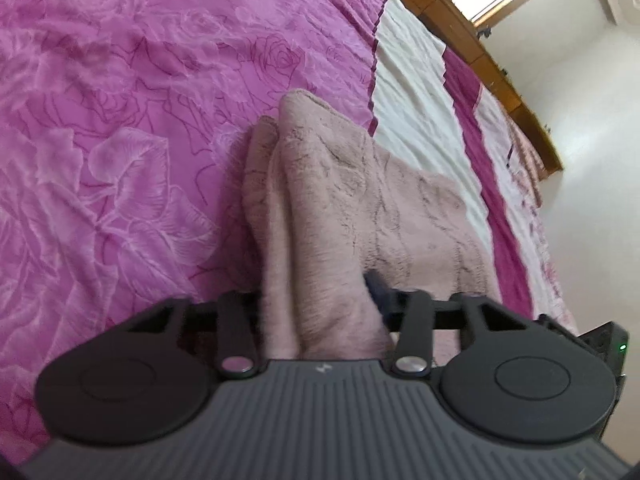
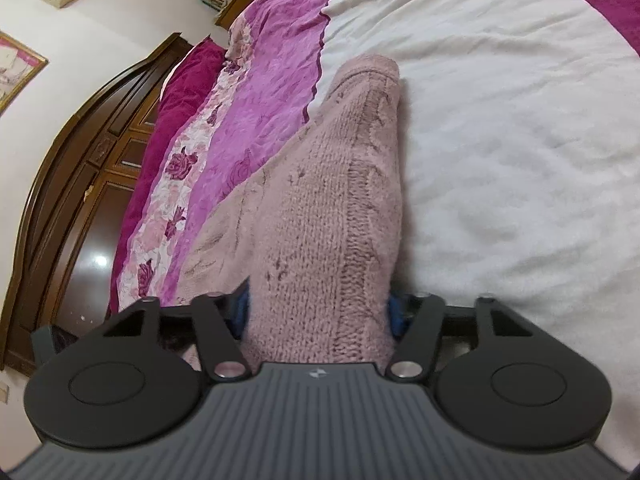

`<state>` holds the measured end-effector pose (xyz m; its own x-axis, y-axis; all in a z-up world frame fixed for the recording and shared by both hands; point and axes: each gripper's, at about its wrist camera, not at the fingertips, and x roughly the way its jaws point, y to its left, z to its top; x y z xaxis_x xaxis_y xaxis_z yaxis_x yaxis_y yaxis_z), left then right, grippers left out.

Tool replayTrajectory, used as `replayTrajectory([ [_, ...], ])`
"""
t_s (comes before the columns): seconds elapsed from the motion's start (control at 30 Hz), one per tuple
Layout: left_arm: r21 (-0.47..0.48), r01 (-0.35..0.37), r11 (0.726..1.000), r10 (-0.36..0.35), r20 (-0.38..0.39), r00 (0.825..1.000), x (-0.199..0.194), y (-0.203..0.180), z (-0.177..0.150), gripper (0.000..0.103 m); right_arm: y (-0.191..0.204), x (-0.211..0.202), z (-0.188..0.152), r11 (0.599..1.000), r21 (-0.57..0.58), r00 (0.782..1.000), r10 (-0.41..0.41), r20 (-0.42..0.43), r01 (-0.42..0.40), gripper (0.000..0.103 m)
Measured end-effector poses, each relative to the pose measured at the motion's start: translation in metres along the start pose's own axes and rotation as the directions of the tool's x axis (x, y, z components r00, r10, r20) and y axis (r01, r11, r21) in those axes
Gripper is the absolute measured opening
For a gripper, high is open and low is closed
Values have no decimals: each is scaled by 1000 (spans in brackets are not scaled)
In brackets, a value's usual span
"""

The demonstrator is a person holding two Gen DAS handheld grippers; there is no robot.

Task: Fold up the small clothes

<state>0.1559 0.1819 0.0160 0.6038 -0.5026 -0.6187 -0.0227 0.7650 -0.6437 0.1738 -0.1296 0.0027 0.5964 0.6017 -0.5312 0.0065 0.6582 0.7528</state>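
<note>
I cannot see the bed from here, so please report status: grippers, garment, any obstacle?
Left gripper shut on pink knit garment. Right gripper shut on same garment, bunched, over bedspread. Nothing in the way.

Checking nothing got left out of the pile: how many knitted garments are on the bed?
1: a pink knitted sweater, gripped by both the left tongs and the right tongs, draped across the bedspread. Others may lie out of view.
</note>
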Motion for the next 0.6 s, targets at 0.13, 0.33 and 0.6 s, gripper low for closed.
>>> replayTrajectory([
  [0.13, -29, 32, 999, -32, 2, 999, -9, -3, 0, 34, 10, -14, 6, 1000, 6, 999, 27, 17, -28, 54],
  [0.33, -11, 72, 997, -72, 0, 997, -20, -29, -10, 33, 28, -49, 13, 997, -15, 997, 70, 43, -70, 52],
  [0.6, 53, 124, 991, -122, -44, 992, -24, -74, -49, 33, 33, -130, 4, 993, -116, 993, 41, 107, -29, 53],
])
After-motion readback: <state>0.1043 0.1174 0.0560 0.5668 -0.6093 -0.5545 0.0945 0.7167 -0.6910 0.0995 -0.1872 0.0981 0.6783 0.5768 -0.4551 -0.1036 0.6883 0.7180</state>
